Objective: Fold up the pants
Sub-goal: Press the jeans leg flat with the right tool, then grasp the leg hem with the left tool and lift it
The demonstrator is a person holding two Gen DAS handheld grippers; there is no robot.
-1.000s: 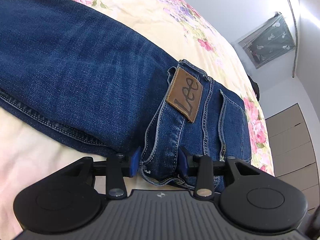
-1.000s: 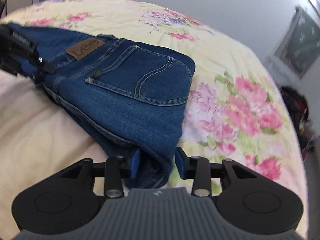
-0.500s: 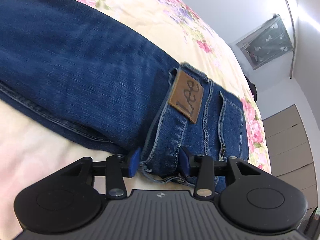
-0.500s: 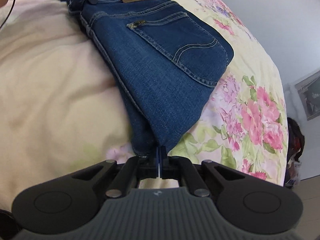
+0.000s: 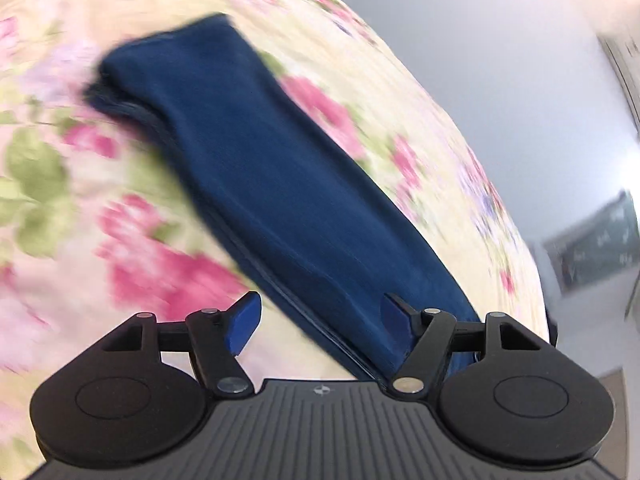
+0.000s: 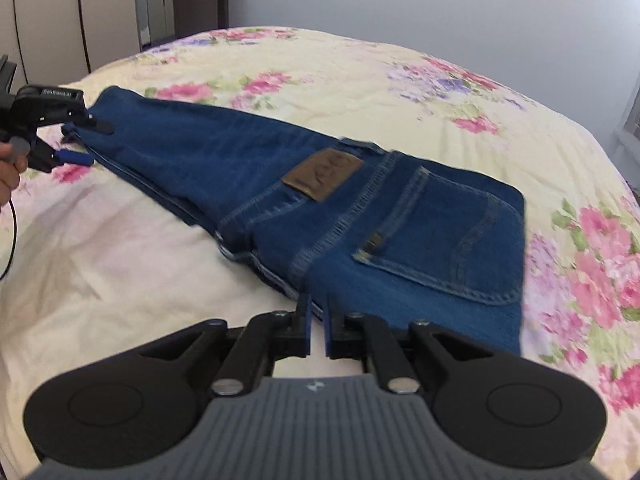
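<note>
A: What is lying on the bed?

B: Dark blue denim pants [image 6: 320,200], folded lengthwise into one long band, are lying across the floral cotton bedspread [image 6: 400,80], cream with pink blossoms. A brown leather waistband patch [image 6: 322,173] and a stitched back pocket [image 6: 444,246] are facing up toward the bed's right edge. The leg end is tapering toward the left edge.

A: How is the right gripper [image 6: 319,330] standing?

B: Its blue-padded fingers are sitting almost pressed together, with only a narrow gap showing. They are pointing at the near edge of the seat area; whether any cloth is pinched cannot be told.

A: And the left gripper [image 5: 320,320]?

B: Its jaws are spread wide over the leg end. The right pad [image 5: 396,326] is overlapping the denim, the left pad [image 5: 242,326] is over bare bedspread. That view is motion-blurred. In the right wrist view, a hand [image 6: 8,172] is gripping its handle.
</note>
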